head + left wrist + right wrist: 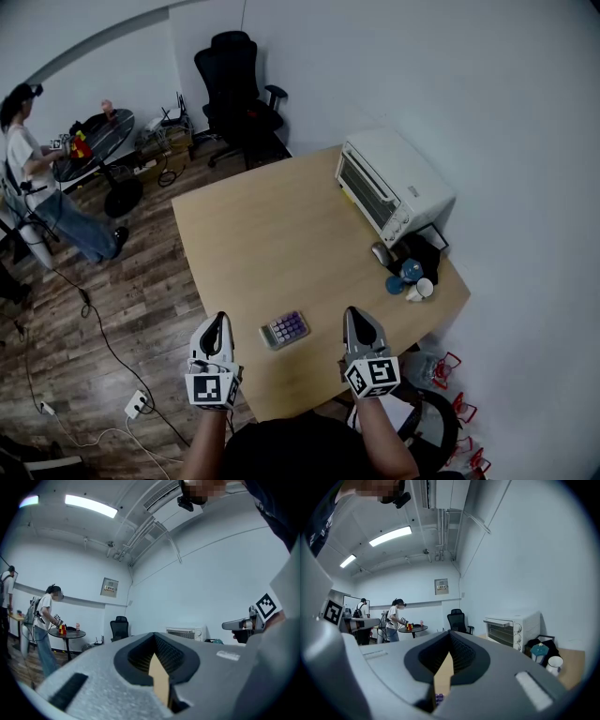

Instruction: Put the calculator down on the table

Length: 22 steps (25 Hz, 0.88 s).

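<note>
Near the front edge of the tan wooden table [281,216], a grey purple-keyed calculator [285,329] is lying between the left gripper [218,320] and the right gripper [353,315], both pressing empty jaws together.

Purple-keyed calculator [284,329], tan table [272,239], white oven [398,173]

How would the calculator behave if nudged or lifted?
The calculator looks flat and rigid, so it would probably slide rather than roll or tip. It seems small and thin, likely light. Near the table edge, a push might drop it.
</note>
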### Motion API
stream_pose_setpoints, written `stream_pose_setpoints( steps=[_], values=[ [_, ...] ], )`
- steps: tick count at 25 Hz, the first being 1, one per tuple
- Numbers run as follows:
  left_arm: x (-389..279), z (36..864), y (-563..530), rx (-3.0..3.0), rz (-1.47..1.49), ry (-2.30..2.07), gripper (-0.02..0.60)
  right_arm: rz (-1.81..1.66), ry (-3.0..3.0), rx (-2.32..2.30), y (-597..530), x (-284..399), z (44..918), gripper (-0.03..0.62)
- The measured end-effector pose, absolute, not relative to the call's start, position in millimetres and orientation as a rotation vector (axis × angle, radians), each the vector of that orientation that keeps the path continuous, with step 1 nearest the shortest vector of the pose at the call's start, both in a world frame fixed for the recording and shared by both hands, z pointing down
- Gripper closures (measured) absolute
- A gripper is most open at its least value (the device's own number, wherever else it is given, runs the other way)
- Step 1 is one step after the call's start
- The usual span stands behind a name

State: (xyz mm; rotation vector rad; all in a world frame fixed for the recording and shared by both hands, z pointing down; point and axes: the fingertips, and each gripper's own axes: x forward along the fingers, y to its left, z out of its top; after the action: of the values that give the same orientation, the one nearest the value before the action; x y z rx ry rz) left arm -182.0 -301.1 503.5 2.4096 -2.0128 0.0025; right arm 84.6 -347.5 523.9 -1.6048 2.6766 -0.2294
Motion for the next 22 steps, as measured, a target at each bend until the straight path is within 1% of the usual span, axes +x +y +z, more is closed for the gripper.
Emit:
stream_pose_setpoints(
  steps=[22],
  values=[
    [-182.4, 504.4, -299.3, 2.383, 0.031, -2.015, 0.583, -0.214, 2.691, -1.575, -345.7, 88.5, 521.9, 0.586]
  ],
)
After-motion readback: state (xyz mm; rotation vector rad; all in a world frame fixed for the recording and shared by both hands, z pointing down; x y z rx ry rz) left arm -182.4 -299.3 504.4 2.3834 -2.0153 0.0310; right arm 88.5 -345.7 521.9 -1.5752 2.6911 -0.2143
